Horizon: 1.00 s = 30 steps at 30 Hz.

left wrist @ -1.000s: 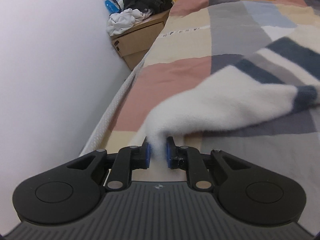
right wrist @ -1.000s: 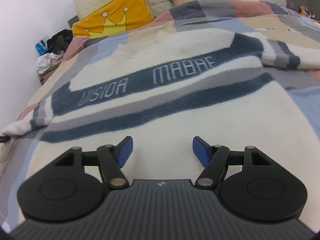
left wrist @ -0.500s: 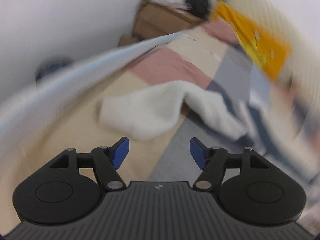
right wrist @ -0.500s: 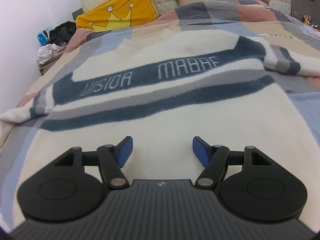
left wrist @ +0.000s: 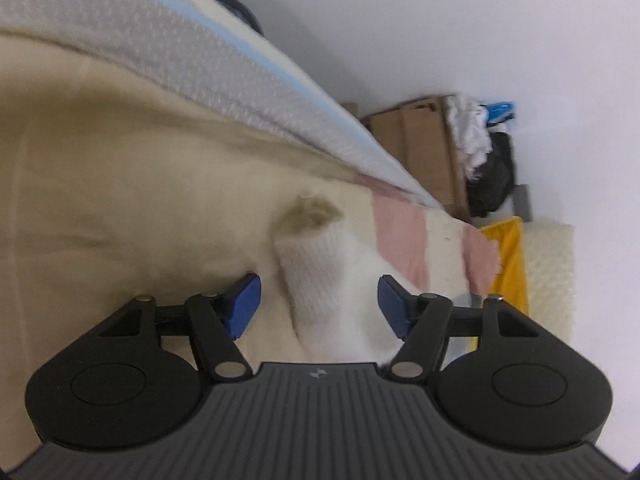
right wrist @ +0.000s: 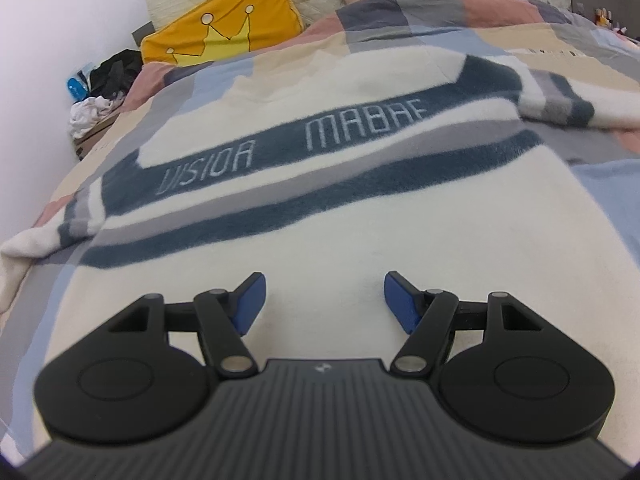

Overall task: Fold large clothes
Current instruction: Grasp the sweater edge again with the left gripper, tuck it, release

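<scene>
Sweater: the cream sweater (right wrist: pixel 320 216) with dark blue bands lies face up, spread across the bed (right wrist: pixel 460 12), its collar toward the head end and one sleeve running out to each side edge.
Left sleeve cuff: the fuzzy white cuff (left wrist: pixel 320 264) sits near the bed's left edge, close to the drop.
My left jaws: on my left gripper (left wrist: pixel 319 305) they are closing, with the cuff between the blue pads, but the pads do not press it yet.
My right jaws: on my right gripper (right wrist: pixel 323 300) they stand apart over the sweater's lower body, holding nothing.
Risk, thin bite: I could pinch only the fluffy pile, and the sleeve would slide out once lifted.
Risk, wrong layer: closing too deep may catch the beige bed cover (left wrist: pixel 120 208) under the cuff and drag it along.
Risk, edge: a slipped sleeve could fall off the left edge.
Risk, skew: with my right side idle, pulling the sleeve may shift the whole body and crook the fold.
</scene>
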Motion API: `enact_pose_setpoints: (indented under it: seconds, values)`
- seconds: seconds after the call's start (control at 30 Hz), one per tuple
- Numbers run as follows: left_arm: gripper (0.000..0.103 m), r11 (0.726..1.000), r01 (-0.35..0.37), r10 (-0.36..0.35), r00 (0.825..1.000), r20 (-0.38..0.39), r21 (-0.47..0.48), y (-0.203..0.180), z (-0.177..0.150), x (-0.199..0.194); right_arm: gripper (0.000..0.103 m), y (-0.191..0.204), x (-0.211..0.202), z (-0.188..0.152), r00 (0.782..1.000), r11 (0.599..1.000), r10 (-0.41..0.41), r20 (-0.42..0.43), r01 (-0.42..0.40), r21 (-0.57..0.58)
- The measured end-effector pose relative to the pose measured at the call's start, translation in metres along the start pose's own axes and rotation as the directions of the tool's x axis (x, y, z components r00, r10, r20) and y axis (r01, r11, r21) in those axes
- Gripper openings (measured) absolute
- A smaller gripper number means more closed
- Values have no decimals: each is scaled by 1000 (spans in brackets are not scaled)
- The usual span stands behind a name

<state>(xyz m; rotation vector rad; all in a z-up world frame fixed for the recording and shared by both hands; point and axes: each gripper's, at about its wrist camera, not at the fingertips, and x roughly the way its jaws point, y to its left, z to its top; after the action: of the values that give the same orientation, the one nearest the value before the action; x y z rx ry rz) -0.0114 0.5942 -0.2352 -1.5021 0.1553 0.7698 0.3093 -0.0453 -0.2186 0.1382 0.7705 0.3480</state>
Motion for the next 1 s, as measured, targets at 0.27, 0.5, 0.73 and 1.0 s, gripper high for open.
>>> enact_pose_setpoints:
  seconds: [0.27,0.5,0.73,1.0]
  values:
    - [14,992,-103,96,991,89,76,-35,26,17,70,9,6,1,999,999,-35,1,35,-37]
    - [13,881,-126,36,979,200,456,-139,72,20,68,10,7,3,998,997,-62,-1,62,-34]
    - [13,781,-151,27,978,208,606,-189,86,60,68,9,8,4,998,997,-68,5,68,-37]
    - [17,801,-225,145,972,185,554,-102,82,77,69,8,9,4,998,998,-59,6,59,-24]
